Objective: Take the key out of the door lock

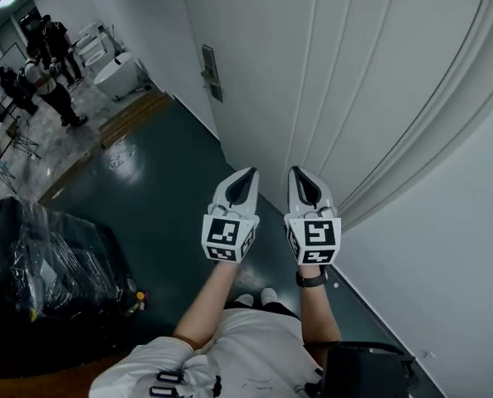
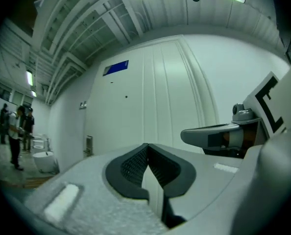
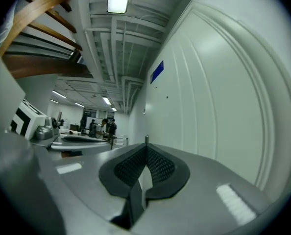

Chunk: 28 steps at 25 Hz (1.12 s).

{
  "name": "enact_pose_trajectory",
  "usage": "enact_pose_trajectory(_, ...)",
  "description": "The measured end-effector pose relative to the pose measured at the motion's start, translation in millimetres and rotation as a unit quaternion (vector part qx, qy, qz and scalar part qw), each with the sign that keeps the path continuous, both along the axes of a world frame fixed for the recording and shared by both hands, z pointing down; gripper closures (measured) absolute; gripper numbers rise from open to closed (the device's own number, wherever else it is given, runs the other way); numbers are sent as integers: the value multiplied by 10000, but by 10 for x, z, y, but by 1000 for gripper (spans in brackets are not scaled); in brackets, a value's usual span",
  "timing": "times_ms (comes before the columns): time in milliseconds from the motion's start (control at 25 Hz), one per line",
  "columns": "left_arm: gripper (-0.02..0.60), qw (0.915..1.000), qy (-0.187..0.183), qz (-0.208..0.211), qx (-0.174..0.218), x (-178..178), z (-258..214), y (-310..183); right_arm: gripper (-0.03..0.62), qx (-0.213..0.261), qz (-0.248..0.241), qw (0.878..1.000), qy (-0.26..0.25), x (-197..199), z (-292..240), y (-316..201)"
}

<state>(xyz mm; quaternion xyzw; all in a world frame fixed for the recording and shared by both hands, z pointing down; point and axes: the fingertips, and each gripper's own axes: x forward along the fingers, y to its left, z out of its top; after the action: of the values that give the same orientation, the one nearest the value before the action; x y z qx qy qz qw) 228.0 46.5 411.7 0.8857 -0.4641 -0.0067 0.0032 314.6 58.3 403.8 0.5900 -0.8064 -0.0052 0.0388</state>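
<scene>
The white door (image 1: 313, 81) fills the top right of the head view. Its dark lock plate (image 1: 210, 73) with a handle sits far ahead, well beyond both grippers; the plate (image 2: 88, 144) is small in the left gripper view. No key can be made out at this distance. My left gripper (image 1: 248, 172) and right gripper (image 1: 299, 171) are held side by side close to the door, both shut with nothing seen between the pads. A small grey upright bit (image 3: 146, 139) pokes over the right gripper's (image 3: 146, 147) tips; I cannot tell what it is.
Dark green floor (image 1: 163, 189) runs along the door. A black plastic-wrapped bundle (image 1: 47, 264) lies at the left. People (image 1: 51, 81) and white fixtures (image 1: 118, 75) stand far off at the top left. The door-frame moulding (image 1: 429, 131) and a white wall are at the right.
</scene>
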Motion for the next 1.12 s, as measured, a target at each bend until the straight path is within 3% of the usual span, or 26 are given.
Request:
enact_pose_trajectory(200, 583, 9889, -289, -1452, -154, -1078, 126, 2, 591, -585, -1232, 9902, -284, -719, 433, -385)
enact_pose_trajectory(480, 583, 9611, -202, -2753, -63, -2233, 91, 41, 591, -314, -2723, 9613, -263, -2092, 350, -513)
enact_pose_trajectory(720, 583, 9496, -111, -3131, 69, -2927, 53, -136, 591, -154, -3444, 9372, -528, -2963, 201, -635)
enact_pose_trajectory(920, 583, 9422, -58, -3329, 381, -3581, -225, -335, 591, 153, -3702, 9277, -460, -3614, -42, -883)
enact_pose_trajectory(1120, 583, 9382, -117, -3427, 461, -4223, -283, -478, 591, 165, -4065, 9124, -455, -4428, -35, -1090)
